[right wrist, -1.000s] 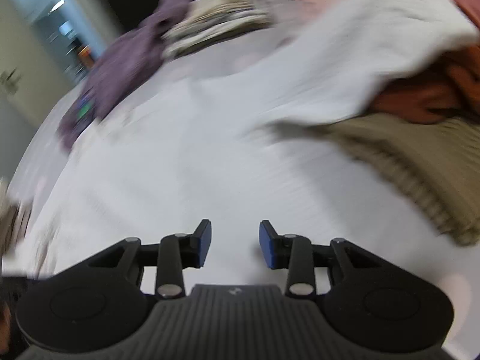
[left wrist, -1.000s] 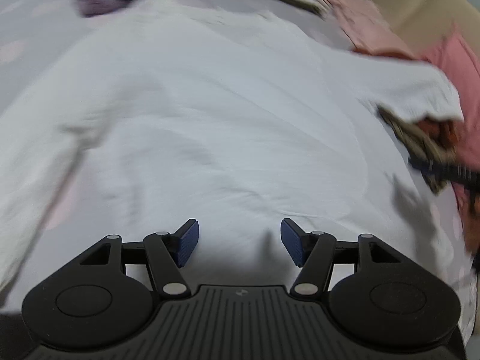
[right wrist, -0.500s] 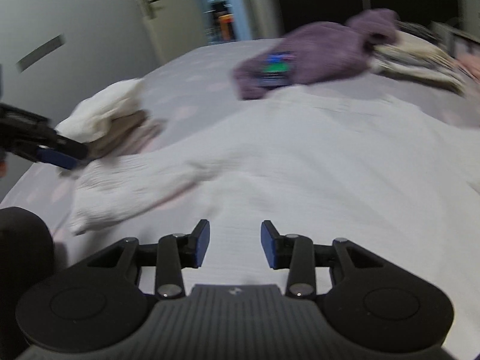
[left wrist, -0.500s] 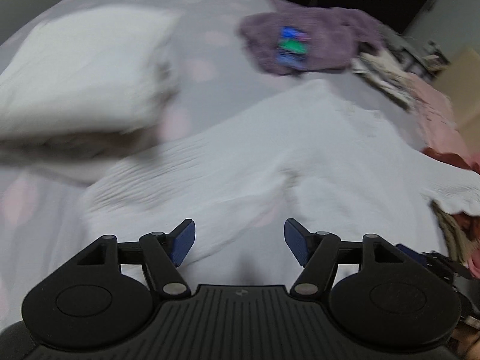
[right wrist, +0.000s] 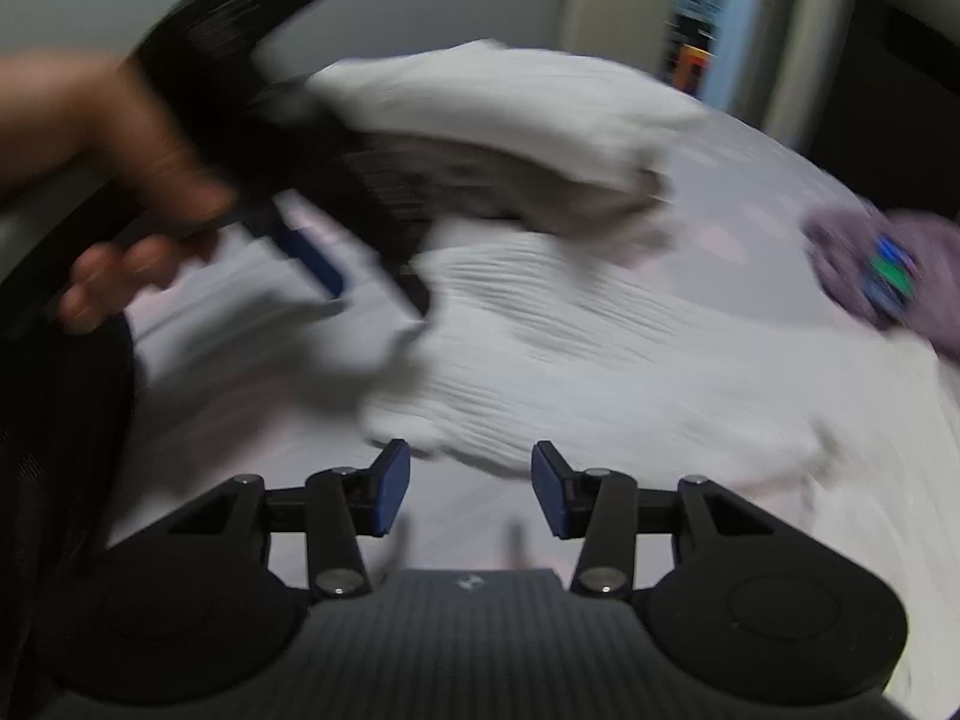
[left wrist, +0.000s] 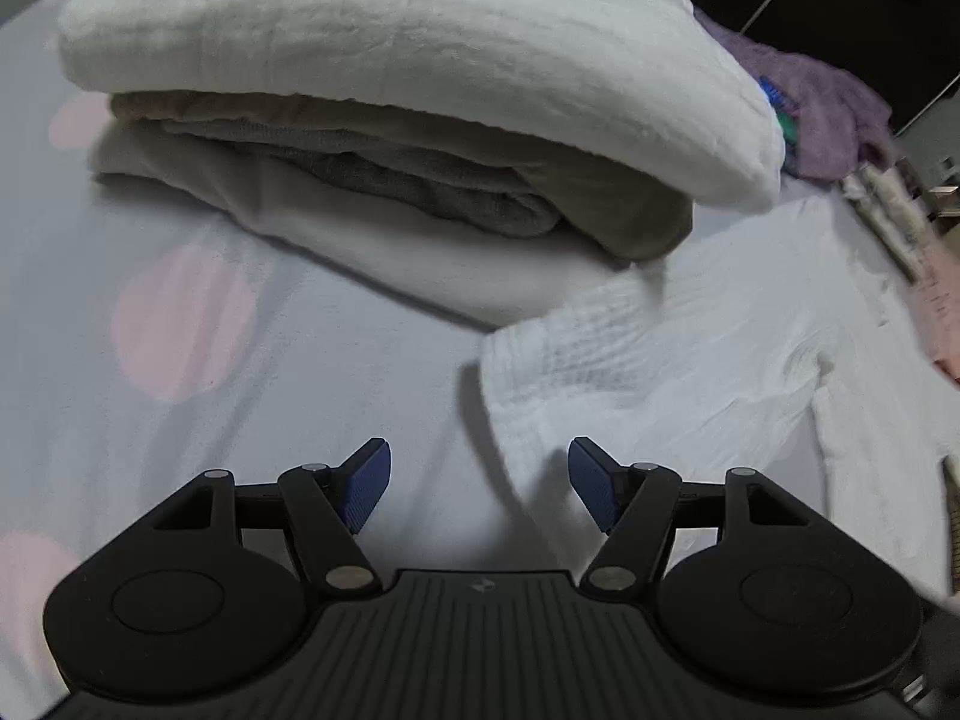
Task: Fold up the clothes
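Going left to right: your left claw (left wrist: pixel 479 483) is hanging wide open with nothing in it, low over the bed (left wrist: pixel 180 420). The folded stack (left wrist: pixel 390 120) is sitting further in toward the middle of the bed. The white ribbed garment (left wrist: pixel 690 360) is lying spread out, and its sleeve cuff (left wrist: pixel 522 360) is sitting just ahead and right of that claw, the sleeve's long axis running away to the right. Your right claw (right wrist: pixel 471 495) is gaping about halfway, empty too, with the cuff's hem just ahead of it. The left one's looking nearer, I'd say.
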The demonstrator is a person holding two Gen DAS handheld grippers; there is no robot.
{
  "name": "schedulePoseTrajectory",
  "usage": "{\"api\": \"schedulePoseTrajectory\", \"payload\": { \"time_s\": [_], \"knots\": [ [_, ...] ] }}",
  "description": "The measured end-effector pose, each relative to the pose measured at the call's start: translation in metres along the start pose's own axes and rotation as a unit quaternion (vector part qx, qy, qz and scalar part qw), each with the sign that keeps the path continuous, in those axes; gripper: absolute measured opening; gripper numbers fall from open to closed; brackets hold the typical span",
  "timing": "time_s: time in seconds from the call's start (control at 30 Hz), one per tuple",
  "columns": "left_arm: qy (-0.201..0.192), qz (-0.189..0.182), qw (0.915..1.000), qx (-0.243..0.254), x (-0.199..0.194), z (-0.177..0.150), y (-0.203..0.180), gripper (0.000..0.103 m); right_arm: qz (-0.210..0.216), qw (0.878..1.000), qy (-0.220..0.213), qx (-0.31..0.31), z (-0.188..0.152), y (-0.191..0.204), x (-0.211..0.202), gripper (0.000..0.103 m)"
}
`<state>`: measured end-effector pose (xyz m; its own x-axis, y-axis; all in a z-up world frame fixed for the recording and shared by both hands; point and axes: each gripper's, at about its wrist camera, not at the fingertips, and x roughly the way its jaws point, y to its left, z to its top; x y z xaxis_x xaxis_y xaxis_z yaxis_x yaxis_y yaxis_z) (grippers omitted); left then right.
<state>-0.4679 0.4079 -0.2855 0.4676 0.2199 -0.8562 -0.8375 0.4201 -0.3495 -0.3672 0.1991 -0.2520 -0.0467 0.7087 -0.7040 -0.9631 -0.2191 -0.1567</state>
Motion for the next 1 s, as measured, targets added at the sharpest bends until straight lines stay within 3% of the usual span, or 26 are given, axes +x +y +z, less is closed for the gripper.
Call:
{"api": "schedulePoseTrajectory", "payload": {
  "time_s": [0.13,0.37,0.43,0.57,0.6,0.63,0.67,0.7,0.87,1.0],
  "knots": [
    [-0.017,-0.020,0.9995,0.017,0.011,0.009,0.002,0.064,-0.023,0.997,0.000,-0.069,0.011,0.036,0.023,0.048],
    [-0.031,-0.052,0.9972,0.043,0.023,0.018,-0.001,0.062,-0.041,0.996,0.020,-0.080,0.010,0.050,0.048,0.048],
    [-0.022,-0.065,0.9968,0.041,0.025,0.018,-0.004,0.041,-0.049,0.996,0.018,-0.079,0.008,0.050,0.047,0.047],
    [-0.017,-0.069,0.9965,0.044,0.025,0.016,-0.011,0.022,-0.059,0.996,0.020,-0.066,0.007,0.045,0.047,0.046],
    [-0.019,-0.067,0.9966,0.045,0.024,0.015,-0.014,0.010,-0.061,0.996,0.022,-0.062,0.007,0.044,0.047,0.044],
    [-0.020,-0.064,0.9966,0.047,0.023,0.014,-0.016,0.003,-0.061,0.996,0.019,-0.057,0.007,0.042,0.043,0.031],
    [-0.021,-0.061,0.9967,0.049,0.022,0.013,-0.019,0.003,-0.061,0.997,0.015,-0.053,0.007,0.040,0.040,0.014],
    [-0.023,-0.060,0.9968,0.048,0.020,0.013,-0.021,0.003,-0.061,0.997,0.012,-0.048,0.007,0.037,0.036,0.012],
    [-0.038,-0.083,0.9944,0.054,-0.009,0.016,-0.030,0.002,-0.061,0.998,-0.006,-0.024,0.007,0.027,0.017,0.011],
    [-0.050,-0.104,0.9898,0.083,-0.035,0.022,-0.066,0.002,-0.038,0.998,-0.038,0.045,0.012,-0.004,-0.022,0.011]
  ]
}}
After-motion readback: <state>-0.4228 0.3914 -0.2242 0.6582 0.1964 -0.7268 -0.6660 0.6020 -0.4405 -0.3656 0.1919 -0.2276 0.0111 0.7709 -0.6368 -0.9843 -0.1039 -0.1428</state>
